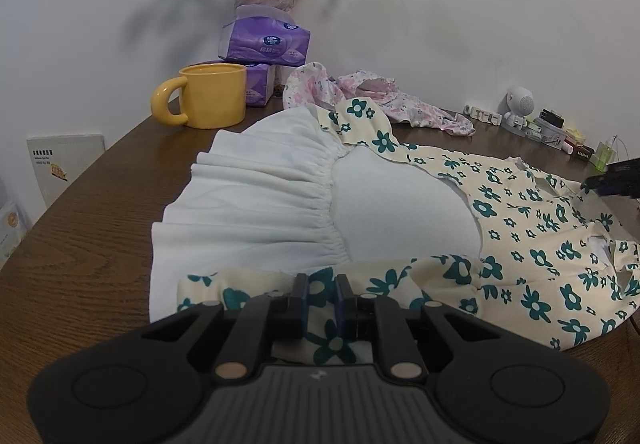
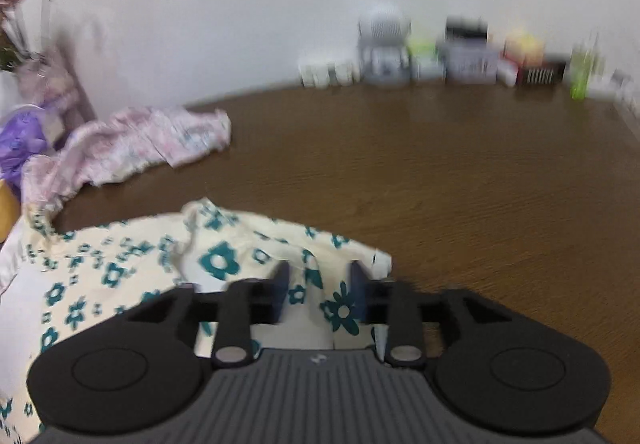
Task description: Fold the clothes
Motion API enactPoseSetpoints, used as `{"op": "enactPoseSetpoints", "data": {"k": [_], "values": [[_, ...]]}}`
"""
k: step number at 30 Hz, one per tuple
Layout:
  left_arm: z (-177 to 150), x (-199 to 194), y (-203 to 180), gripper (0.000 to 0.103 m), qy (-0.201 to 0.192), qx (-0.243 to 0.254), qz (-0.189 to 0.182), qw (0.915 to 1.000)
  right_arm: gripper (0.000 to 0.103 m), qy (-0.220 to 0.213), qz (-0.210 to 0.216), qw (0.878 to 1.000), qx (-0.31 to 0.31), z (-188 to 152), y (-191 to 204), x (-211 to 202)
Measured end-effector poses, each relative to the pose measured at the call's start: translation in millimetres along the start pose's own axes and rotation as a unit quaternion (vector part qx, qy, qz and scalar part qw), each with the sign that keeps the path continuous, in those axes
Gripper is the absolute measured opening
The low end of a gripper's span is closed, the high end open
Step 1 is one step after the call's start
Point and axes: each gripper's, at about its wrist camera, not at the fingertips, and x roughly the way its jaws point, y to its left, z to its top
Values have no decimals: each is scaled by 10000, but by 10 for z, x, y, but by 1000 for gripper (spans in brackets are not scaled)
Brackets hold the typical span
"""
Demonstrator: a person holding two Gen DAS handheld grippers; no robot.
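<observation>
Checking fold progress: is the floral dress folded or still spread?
Mostly spread: the floral dress lies open across the table, white skirt fanned; only its near edge is turned over.

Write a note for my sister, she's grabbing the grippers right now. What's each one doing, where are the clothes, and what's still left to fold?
Left gripper: shut on the near edge of the flowered dress, low over the table.
Right gripper: open, no grip; dress fabric lies between its jaws, the pads apart from it.
Clothes: the dress, cream with teal flowers and a white skirt, lies spread on the table. A pink flowered garment sits crumpled behind it, near the yellow mug.
Done: no finished fold shows.
Left: fold the dress, then the pink garment.
</observation>
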Motion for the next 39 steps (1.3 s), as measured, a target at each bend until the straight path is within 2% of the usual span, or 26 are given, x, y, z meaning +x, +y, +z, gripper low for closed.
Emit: {"op": "enactPoseSetpoints", "data": {"k": [2,4,6,8,12,15,19,21,23,31,33,36,39], "values": [[1,1,-8,13,-3,11,11,10000,37,-69,221,9993,-284,-98,119,-241],[1,-2,-12,13,-4,8,11,10000,35,54,445,9972,-601,-216,247,-411],[-1,-2,-14,13,-12,0,7,10000,16,236,506,9941,-934,-338,367,-454],[-5,-4,-14,13,-24,2,10,10000,13,417,527,9899,-1248,-452,476,-471],[-16,-9,-15,13,-51,9,5,10000,14,441,6,9841,-1723,-549,575,-354],[-20,-15,-8,13,-64,-2,-2,10000,15,402,-144,9805,-1917,-577,628,-324],[-23,-14,-2,13,-73,-16,-15,10000,15,563,-148,9804,-1881,-629,610,-307],[-23,-13,2,13,-72,-25,-21,10000,3,623,-94,9828,-1738,-610,544,-311],[-26,-15,6,13,-72,-38,-32,10000,2,669,-32,9849,-1599,-573,476,-330],[-26,-14,20,13,-73,-58,-53,9999,3,895,132,9852,-1456,-515,354,-340],[-25,-16,14,13,-73,-42,-41,10000,10,789,313,9896,-1158,-468,309,-417],[-19,-9,-2,13,-68,4,-9,10000,11,507,630,9942,-709,-392,261,-537],[-21,-9,1,13,-73,-2,-14,10000,11,424,782,9933,-743,-379,376,-482]]}}
